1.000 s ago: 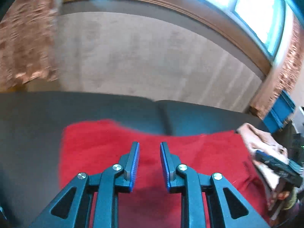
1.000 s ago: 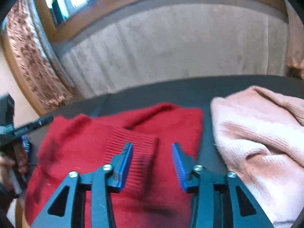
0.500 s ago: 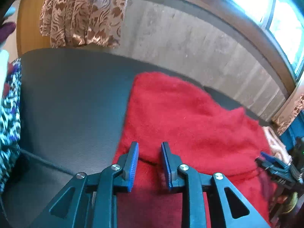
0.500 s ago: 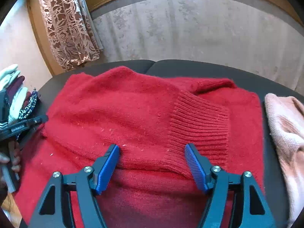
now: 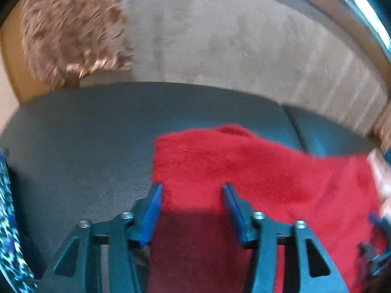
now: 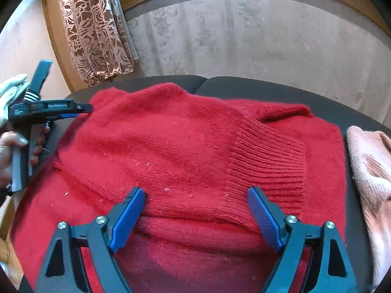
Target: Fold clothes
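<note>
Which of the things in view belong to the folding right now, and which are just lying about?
In the job:
- red sweater, spread on the dark surface
- right gripper, jaws opening over the sweater's fold
- left gripper, at the sweater's left edge, jaws apart

Lying about:
- pink knit, at the right
- patterned cloth, at the left
- curtain

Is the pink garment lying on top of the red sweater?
No, the pink garment lies beside the red sweater, with a strip of dark surface between them.
</note>
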The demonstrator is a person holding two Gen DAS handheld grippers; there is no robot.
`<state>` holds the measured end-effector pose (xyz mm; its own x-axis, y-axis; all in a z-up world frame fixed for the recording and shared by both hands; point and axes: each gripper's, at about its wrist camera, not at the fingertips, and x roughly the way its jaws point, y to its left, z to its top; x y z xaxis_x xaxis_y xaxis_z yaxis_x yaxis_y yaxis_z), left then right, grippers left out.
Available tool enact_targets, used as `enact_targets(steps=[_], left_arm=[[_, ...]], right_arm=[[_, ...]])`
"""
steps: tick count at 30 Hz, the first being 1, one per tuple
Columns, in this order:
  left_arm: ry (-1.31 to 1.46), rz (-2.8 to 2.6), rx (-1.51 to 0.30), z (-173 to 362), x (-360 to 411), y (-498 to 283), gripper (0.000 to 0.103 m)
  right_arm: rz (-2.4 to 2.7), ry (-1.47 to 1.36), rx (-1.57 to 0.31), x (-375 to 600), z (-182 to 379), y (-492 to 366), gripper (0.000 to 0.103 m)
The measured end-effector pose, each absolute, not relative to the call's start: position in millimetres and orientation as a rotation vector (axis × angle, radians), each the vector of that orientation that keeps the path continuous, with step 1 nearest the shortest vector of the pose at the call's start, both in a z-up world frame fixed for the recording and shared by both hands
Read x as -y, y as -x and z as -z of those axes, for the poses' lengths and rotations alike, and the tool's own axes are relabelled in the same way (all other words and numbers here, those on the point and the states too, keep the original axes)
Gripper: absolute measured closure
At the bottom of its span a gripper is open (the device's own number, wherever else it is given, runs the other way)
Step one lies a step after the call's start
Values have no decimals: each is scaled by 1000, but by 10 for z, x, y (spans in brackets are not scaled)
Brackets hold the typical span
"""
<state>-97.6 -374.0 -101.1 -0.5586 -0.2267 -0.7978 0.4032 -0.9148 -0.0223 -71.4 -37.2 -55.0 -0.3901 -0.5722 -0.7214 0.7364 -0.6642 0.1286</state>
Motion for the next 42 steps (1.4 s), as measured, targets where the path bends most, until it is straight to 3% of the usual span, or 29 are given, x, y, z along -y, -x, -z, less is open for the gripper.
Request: enact_targets(steps=[1,3,8,11,16,22,25,30,36,42], left_arm=[[-1183,2481,-290,988,3732,913,93],[-1093,2484,-299,939,3721,781,99],[-927,2436,-460,856,3888,348,99],[-1051,2348,-481,1144,4043,426,99],[-972,2320,-643,1018,4166,243,68],[-914,2494,-596,795,3783,-212,67],[-983,2571,-474,900,3499,-294,67],[-1016,2496,-847,1087,3558,-641,67],[-986,2460,-777,1121,3520,-966,67],[-1070,2465,-319,954,3489,-412,67]], right_arm=[[2093,-977,-268,381,552,716,12],[2088,-976,-264,387,548,715,11],[2085,-970,-234,357,532,708,10],[2077,-973,-232,365,537,710,6],[2063,-979,-227,378,546,714,4],[2049,-982,-187,338,546,732,3],[2047,-982,-183,339,541,731,3],[2053,-981,-197,365,535,721,3],[2053,-979,-201,378,544,729,3],[2066,-976,-236,411,544,698,1]])
